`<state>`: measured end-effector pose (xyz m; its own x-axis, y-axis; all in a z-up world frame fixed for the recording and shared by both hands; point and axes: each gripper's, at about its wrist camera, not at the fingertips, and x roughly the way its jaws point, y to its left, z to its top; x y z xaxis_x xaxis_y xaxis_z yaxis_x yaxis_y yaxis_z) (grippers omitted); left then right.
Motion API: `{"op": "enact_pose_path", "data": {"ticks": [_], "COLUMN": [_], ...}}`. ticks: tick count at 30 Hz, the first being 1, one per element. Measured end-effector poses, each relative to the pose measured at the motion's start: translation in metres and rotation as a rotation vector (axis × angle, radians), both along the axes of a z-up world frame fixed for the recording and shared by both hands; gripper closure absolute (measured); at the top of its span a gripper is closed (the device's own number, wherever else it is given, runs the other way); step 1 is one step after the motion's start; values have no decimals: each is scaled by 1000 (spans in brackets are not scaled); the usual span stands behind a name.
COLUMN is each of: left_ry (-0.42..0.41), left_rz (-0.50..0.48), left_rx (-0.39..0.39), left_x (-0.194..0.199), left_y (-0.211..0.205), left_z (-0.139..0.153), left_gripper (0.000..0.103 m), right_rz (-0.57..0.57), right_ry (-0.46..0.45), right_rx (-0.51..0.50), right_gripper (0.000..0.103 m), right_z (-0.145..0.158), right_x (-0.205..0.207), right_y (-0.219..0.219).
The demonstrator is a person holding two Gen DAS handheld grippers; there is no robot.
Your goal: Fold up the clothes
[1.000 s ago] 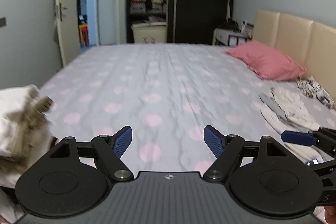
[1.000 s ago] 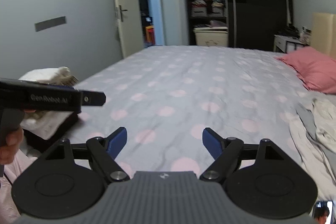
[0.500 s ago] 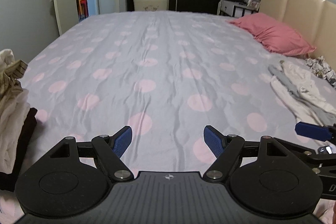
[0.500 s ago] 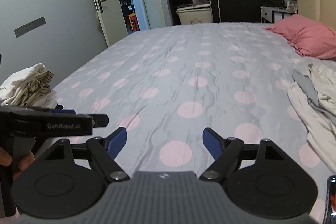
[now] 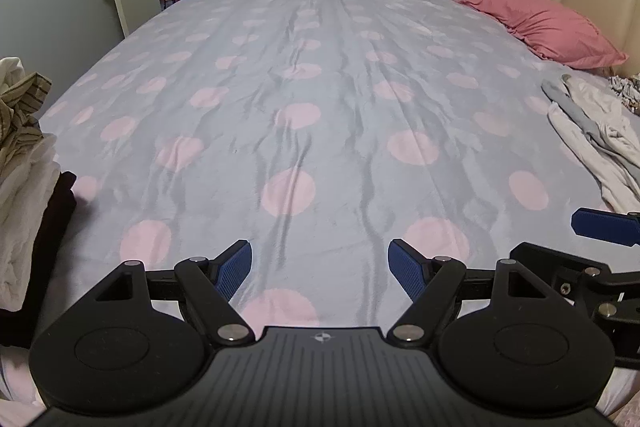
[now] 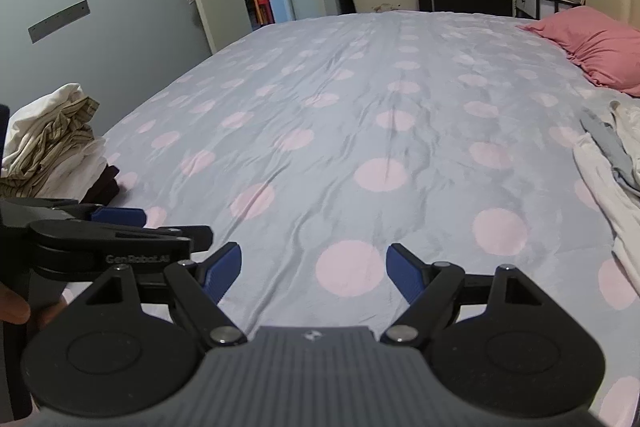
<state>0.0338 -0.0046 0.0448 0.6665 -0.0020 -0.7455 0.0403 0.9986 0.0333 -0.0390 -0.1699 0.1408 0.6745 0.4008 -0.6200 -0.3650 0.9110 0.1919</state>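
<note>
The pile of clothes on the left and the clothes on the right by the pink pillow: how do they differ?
The left pile is stacked high, layer on layer, at the bed's edge; the right clothes lie loose and crumpled, spread low across the bedspread. The left pile shows striped and dark fabric; the right clothes are white and grey. Neither claw touches either one.

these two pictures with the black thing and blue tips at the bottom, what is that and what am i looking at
A person holds one tool in each hand, with a camera looking forward between its two blue tips. One picture is from the left hand-held gripper, the other from the right hand-held gripper. Both are open and hold nothing. They point over a bed with a dotted sheet. A stack of folded clothes sits at the left edge, loose unfolded clothes lie on the right, and a pink pillow lies by the headboard.
</note>
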Motion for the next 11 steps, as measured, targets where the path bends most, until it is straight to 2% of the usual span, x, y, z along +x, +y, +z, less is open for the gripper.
{"op": "enact_pose_path", "data": {"ticks": [11], "left_ry": [1], "left_rz": [-13], "left_rx": [-10], "left_x": [-3], "left_y": [0], "left_z": [1], "left_gripper": [28], "right_rz": [3], "right_ry": [-19], "right_rx": [-25], "right_gripper": [21], "right_z": [1], "right_x": [-7], "right_y": [3]}}
